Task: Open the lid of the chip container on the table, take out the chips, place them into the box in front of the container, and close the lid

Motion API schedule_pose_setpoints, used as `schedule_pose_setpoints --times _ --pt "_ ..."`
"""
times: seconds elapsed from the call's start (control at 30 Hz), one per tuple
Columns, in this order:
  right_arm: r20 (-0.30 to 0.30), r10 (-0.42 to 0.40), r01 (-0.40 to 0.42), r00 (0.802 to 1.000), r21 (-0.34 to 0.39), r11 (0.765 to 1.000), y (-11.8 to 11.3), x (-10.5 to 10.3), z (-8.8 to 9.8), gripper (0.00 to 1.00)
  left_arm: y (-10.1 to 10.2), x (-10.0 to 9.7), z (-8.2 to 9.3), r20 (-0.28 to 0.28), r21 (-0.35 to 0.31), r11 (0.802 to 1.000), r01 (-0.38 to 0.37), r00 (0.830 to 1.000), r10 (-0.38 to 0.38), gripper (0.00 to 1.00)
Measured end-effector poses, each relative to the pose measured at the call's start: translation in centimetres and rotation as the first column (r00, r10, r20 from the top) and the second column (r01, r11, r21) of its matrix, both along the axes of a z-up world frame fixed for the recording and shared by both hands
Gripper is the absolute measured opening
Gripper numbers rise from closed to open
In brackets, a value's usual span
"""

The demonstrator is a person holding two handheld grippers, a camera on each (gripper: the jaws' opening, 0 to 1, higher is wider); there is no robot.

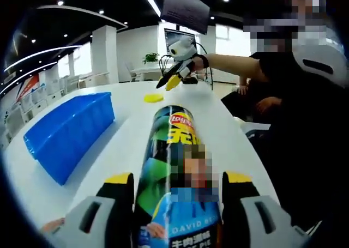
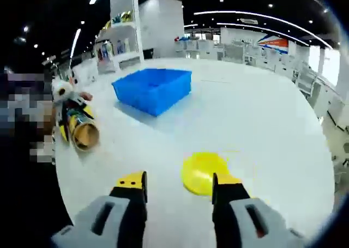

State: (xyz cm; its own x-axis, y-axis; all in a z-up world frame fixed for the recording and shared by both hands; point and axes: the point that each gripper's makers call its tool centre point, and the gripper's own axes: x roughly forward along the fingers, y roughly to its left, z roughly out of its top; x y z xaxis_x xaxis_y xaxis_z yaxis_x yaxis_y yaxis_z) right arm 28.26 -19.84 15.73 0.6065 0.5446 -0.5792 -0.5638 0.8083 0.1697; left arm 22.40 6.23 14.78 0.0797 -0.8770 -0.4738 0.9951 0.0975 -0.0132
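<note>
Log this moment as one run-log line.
lid: off, on table | left tongs: shut on chip can | right tongs: open, above lid | blue box: apart

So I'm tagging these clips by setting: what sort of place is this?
Most likely a large open-plan office or showroom: rows of desks and chairs, recessed ceiling lights and a monitor beyond the white table.

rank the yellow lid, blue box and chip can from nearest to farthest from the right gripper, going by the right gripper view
1. yellow lid: flat on the table, just past the right gripper, by one jaw tip.
2. chip can: off to the left, open end showing, held by the left gripper.
3. blue box: farther back, centre-left.
</note>
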Motion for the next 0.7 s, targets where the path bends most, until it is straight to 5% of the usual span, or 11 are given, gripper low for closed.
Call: schedule_pose_setpoints --times 0.1,0.17,0.2,0.27,0.4,0.47,0.57,0.7 --pt "-0.015 0.079 -0.073 0.997 0.239 0.968 5.6 -2.3 1.5 0.36 0.0 0.0 0.1 0.007 -0.013 1.000 -0.002 1.000 0.002 0.65" --pt "-0.033 0.189 -0.156 0.981 0.433 0.888 10.6 -4.8 3.1 0.33 0.0 0.1 0.2 0.007 -0.017 1.000 -0.003 1.000 0.003 0.65" --pt "-0.051 0.231 -0.170 0.972 0.533 0.829 13.0 -5.8 3.9 0.33 0.0 0.1 0.2 0.006 -0.018 1.000 -0.003 1.000 0.003 0.65" --pt "-0.102 0.252 -0.142 0.962 0.600 0.787 15.2 -6.1 3.7 0.34 0.0 0.1 0.2 0.007 -0.014 1.000 -0.003 1.000 0.003 0.65" --pt "-0.173 0.308 -0.132 0.936 0.637 0.759 18.3 -6.1 2.5 0.25 0.1 0.0 0.1 0.025 -0.003 1.000 -0.003 1.000 0.003 0.65" --pt "-0.201 0.327 -0.111 0.923 0.676 0.728 19.2 -5.8 3.2 0.12 0.1 -0.1 0.1 0.039 0.001 1.000 -0.004 0.999 0.004 0.65" --pt "-0.220 0.298 -0.109 0.929 0.607 0.787 18.8 -4.9 2.1 0.04 0.1 0.1 0.0 0.060 -0.007 1.000 -0.022 0.998 0.022 0.65" --pt "-0.291 0.303 -0.043 0.907 0.653 0.756 18.9 -4.3 3.0 0.00 0.0 0.3 0.7 0.096 -0.061 0.996 -0.066 0.993 0.071 0.65"
